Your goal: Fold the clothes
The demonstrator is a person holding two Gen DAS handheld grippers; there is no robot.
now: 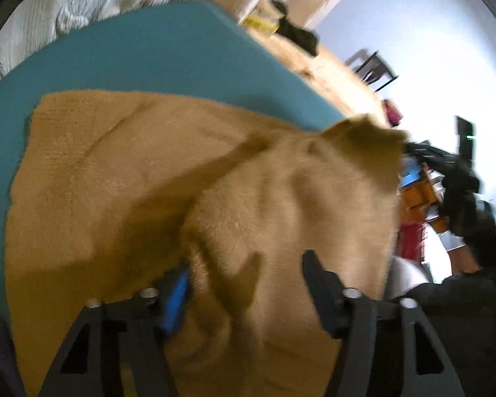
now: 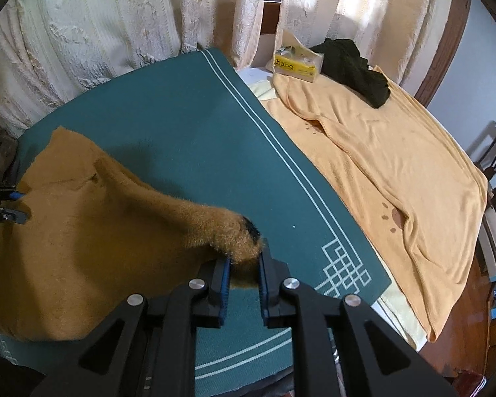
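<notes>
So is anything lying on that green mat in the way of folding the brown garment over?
Nothing visible. The green mat beyond the brown garment is bare; the tissue box and black cloth sit off it, on the yellow blanket.

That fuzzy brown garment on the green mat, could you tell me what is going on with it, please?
A person is folding a fuzzy mustard-brown garment on a dark green mat with white line patterns, holding a two-finger gripper in each hand. The right gripper is shut on one bunched end of the garment, lifted off the mat. The left gripper is at the opposite edge, though its grip is unclear. Most of the garment lies on the mat. A pale orange towel lies beside it.
</notes>
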